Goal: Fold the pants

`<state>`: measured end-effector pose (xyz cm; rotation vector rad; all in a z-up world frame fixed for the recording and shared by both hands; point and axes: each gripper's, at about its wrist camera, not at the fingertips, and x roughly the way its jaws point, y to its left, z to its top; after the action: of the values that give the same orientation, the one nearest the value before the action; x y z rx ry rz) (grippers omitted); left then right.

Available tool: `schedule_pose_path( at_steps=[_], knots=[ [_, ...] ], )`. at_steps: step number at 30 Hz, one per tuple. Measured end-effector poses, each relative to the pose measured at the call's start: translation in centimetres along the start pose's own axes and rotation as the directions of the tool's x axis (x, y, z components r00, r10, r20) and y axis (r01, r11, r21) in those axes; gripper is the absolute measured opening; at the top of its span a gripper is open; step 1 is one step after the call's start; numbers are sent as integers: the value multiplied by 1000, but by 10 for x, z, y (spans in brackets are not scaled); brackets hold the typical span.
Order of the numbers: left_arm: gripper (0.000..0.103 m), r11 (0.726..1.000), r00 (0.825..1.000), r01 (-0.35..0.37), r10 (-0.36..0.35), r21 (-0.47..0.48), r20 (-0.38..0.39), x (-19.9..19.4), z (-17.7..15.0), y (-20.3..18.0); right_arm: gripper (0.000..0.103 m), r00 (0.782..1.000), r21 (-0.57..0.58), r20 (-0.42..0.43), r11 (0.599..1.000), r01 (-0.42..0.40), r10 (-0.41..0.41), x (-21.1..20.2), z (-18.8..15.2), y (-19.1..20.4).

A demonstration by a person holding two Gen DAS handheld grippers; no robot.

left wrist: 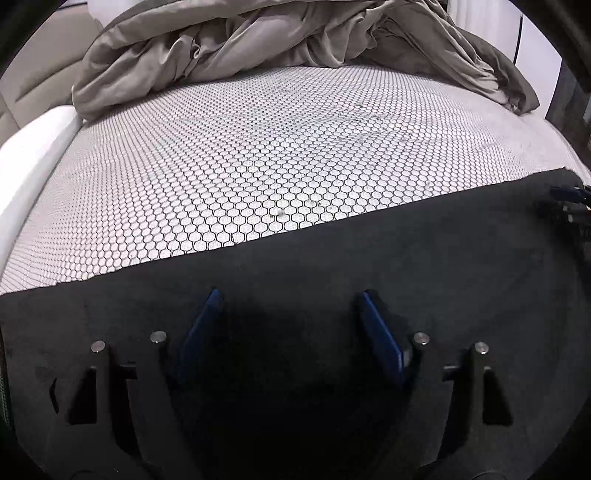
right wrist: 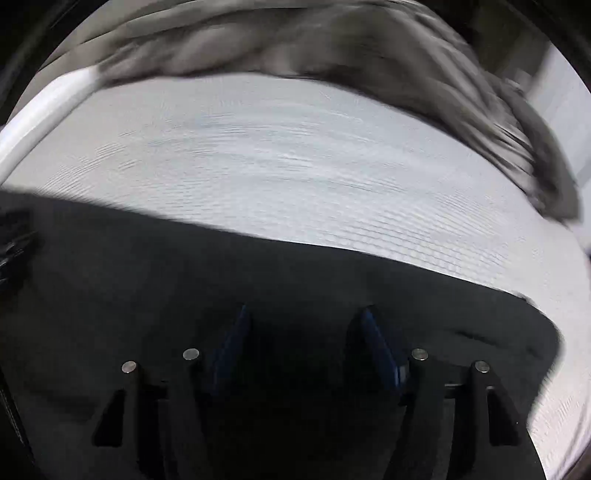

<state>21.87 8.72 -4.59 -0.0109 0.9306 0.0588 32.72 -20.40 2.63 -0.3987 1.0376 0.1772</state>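
Observation:
The black pants (left wrist: 332, 258) lie flat across the near part of a bed with a honeycomb-patterned cover (left wrist: 258, 147). My left gripper (left wrist: 290, 295) is open just above the pants, its blue pads (left wrist: 201, 332) apart with only dark cloth between them. The other gripper shows at the right edge (left wrist: 569, 201). In the right wrist view the pants (right wrist: 258, 280) fill the lower half and my right gripper (right wrist: 304, 314) is open over them. That view is blurred by motion.
A rumpled grey-brown duvet (left wrist: 295, 33) is heaped along the far side of the bed; it also shows in the right wrist view (right wrist: 332, 40). A white bed edge (left wrist: 33, 147) runs along the left. The patterned cover (right wrist: 295, 158) lies between pants and duvet.

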Motion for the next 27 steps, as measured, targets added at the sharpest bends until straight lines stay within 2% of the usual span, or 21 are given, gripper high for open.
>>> schedule_pose_path(
  at_steps=[1,2,3,5,6,10,11,14,15,17,19,20,22,24,26,27],
  knots=[
    [76,1000,1000,3,-3,-1,0,-1,0,0,65,997,49,-11,995,82,-81,-1,-7,-22],
    [76,1000,1000,7,-7,-1,0,-1,-1,-1,62,981,121,-34,974,193,-190,3,-14,-49],
    [76,1000,1000,12,-12,0,1,-2,-1,-2,61,967,169,-59,952,254,-247,5,-22,-69],
    [77,1000,1000,10,-10,3,0,0,-3,-2,65,964,270,-66,925,267,-258,4,-40,-99],
    [77,1000,1000,9,-9,4,-1,2,-4,-2,66,971,301,-44,924,238,-235,2,-42,-102],
    [77,1000,1000,-3,3,5,8,-1,0,0,66,971,241,-7,942,234,-240,-24,-50,-80],
    [77,1000,1000,-7,7,5,16,-3,2,1,67,970,240,4,942,234,-242,-39,-62,-75],
    [77,1000,999,20,-20,7,49,-13,10,-11,70,978,263,68,949,172,-196,-67,-57,-60],
    [77,999,998,35,-35,13,46,-12,14,-17,74,985,252,97,961,115,-143,-78,-59,-47],
    [77,998,999,42,-43,36,29,-8,19,-29,75,990,176,138,984,-17,-7,-85,-60,-18],
    [77,997,999,26,-24,69,-20,6,20,-40,75,985,70,126,990,-124,114,-82,-59,24],
    [77,998,999,22,-19,67,-47,13,19,-40,75,984,21,92,988,-156,153,-76,-60,43],
    [77,998,997,58,-56,29,-52,16,17,-28,75,990,-30,34,991,-133,134,-67,-67,72],
    [73,998,998,52,-51,31,-43,9,15,-12,76,991,-29,12,990,-135,135,-63,-70,73],
    [76,997,997,-65,66,39,-35,4,5,14,78,991,-5,11,991,-131,131,-63,-74,60],
    [77,997,996,-77,78,16,-32,1,0,30,80,994,9,14,994,-106,106,-65,-77,55]
  ],
)
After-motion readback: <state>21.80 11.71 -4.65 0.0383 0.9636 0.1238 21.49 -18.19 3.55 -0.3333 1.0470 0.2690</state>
